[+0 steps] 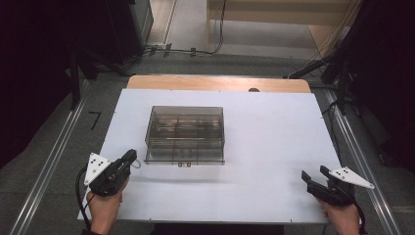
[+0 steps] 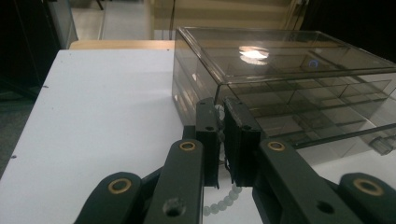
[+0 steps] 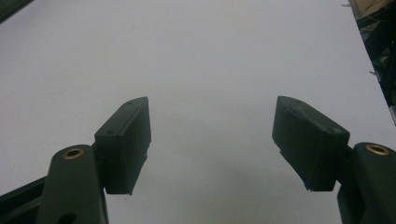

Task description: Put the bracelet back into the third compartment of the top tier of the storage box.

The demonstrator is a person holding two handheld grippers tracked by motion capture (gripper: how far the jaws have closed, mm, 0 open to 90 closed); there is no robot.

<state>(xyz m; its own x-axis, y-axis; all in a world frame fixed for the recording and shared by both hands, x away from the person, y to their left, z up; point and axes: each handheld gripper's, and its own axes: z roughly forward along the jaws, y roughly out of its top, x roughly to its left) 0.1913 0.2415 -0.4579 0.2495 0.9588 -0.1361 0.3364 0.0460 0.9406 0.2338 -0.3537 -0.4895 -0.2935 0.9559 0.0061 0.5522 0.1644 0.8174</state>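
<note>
Both grippers work a white table [image 1: 274, 147]: the left gripper [image 2: 223, 140] pinches a string of pale translucent beads [image 2: 223, 201], one strand dangling between its closed jaws just beside the near left corner of one clear, lidded, compartmented box [image 1: 185, 133]; the right gripper [image 3: 212, 140] hovers well apart, jaws spread wide and empty.
</note>
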